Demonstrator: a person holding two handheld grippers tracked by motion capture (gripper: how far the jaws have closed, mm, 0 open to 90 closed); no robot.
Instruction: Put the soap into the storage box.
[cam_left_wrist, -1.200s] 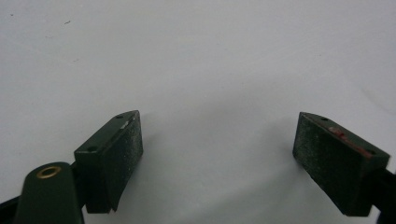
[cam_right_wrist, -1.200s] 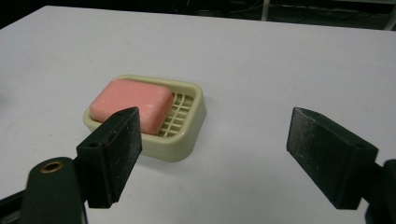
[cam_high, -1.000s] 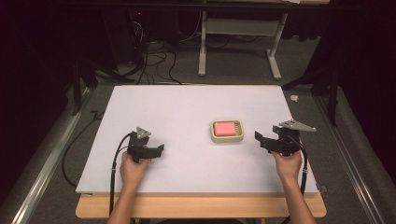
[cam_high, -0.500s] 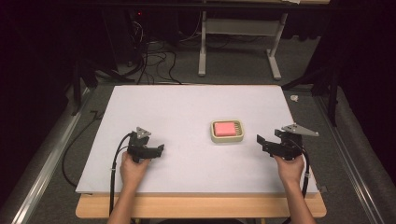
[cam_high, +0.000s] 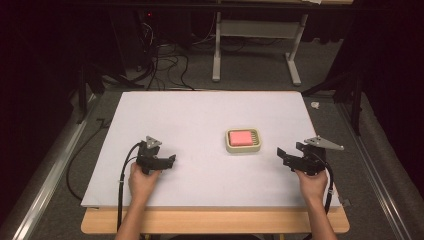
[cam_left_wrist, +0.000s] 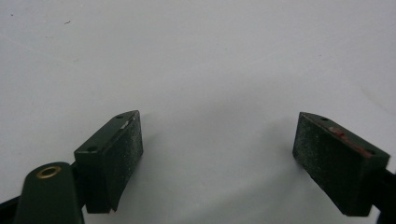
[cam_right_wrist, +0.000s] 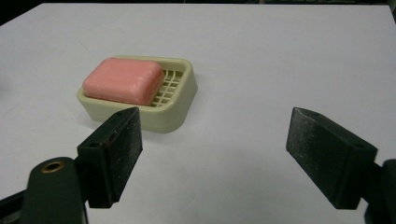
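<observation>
Two grippers sit low over the white table (cam_high: 200, 115), one in each of the person's hands. The left gripper (cam_high: 170, 161) has its jaws spread wide with nothing between them; in the left gripper view (cam_left_wrist: 217, 154) they frame bare white surface, and the pad on one side carries a small reddish smear. The left hand (cam_high: 141, 181) holds it near the table's front left, its black cable (cam_high: 121, 185) trailing back past the table's front edge. The right gripper (cam_high: 284, 156) is likewise spread wide and empty (its grey three-cornered plate juts out to the side), held by the right hand (cam_high: 312, 184) near the front right. In the right gripper view (cam_right_wrist: 212, 156) its jaws point toward a cream soap dish (cam_right_wrist: 180, 105), which lies ahead and apart from them. A pink bar of soap (cam_right_wrist: 123, 80) rests in the dish on its slatted grid. From the high view the soap dish (cam_high: 227, 142) stands between the two grippers, closer to the right one.
</observation>
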